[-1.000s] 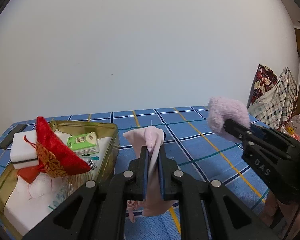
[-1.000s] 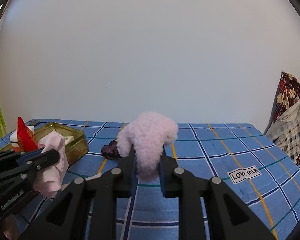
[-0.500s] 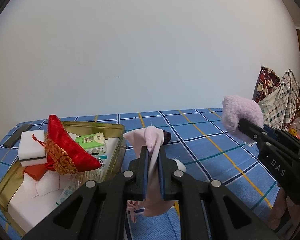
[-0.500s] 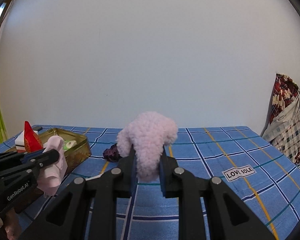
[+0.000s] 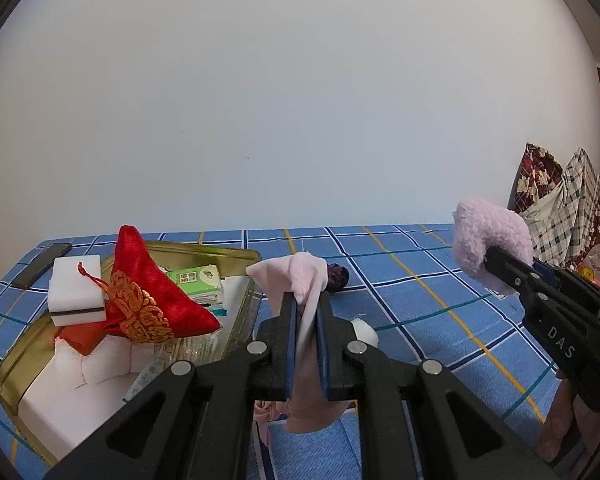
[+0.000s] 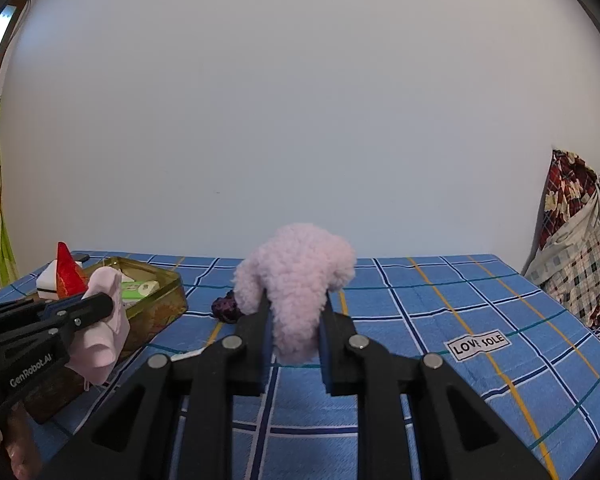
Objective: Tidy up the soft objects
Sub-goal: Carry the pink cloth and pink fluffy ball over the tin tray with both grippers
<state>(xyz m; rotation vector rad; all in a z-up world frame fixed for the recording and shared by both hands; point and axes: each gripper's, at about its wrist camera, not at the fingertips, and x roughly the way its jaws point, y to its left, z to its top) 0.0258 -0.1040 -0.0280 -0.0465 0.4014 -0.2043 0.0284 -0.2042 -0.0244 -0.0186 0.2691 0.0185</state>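
Observation:
My left gripper (image 5: 307, 312) is shut on a pale pink cloth pouch (image 5: 304, 276) and holds it above the bed, just right of the gold tin (image 5: 204, 249). It also shows in the right wrist view (image 6: 104, 320). My right gripper (image 6: 294, 320) is shut on a fluffy lilac soft piece (image 6: 296, 276), held in the air over the blue checked sheet (image 6: 440, 312). The tin holds a red embroidered pouch (image 5: 148, 300), white sponges (image 5: 76, 290) and a green tissue pack (image 5: 198, 282).
A dark purple soft item (image 5: 337, 276) and a small white fluffy thing (image 5: 365, 331) lie on the sheet beside the tin. A dark flat bar (image 5: 42, 268) lies far left. A "LOVE SOLE" label (image 6: 478, 345) is on the sheet. Plaid cloths (image 6: 580, 248) hang at right.
Both grippers have risen and drawn back a little with their loads still held. The tin's contents and the purple item show more fully in the left wrist view.

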